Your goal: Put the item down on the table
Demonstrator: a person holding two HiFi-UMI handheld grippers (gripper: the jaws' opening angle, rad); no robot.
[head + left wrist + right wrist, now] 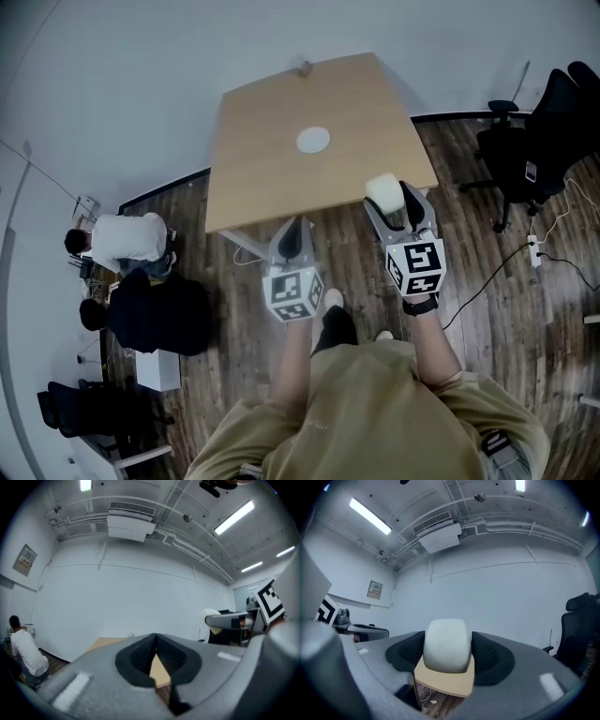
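The jaws of your right gripper point(447, 657) are clamped on the white rounded smooth-skinned item point(446, 644), one dark ribbed pad on each flank. Its domed top stands proud of the pads. The item hangs in the air at the near right corner of the light wooden desk point(281, 155). From the head view it sits about over the near edge, so not safely over the top yet.

To set it down well, carry it further in from that corner, toward the middle of the desk. Lower it until its underside bears on the wood. Only then let the jaws part, and part them slowly. A shape this rounded will probably roll if you drop it or release it tilted, so level the gripper first and back straight out.

The jaws of your left gripper point(155, 641) are closed tip to tip with nothing between them. It hangs short of the near edge, left of the other gripper, and has no part in this step.

As for containers, the only candidate is a small white round disc point(313, 141) near the desk's centre. Whether it is a dish or a lid cannot be told, and nothing shows in it. Steer clear of it. A tiny object point(304, 67) sits at the far edge, too small to name.
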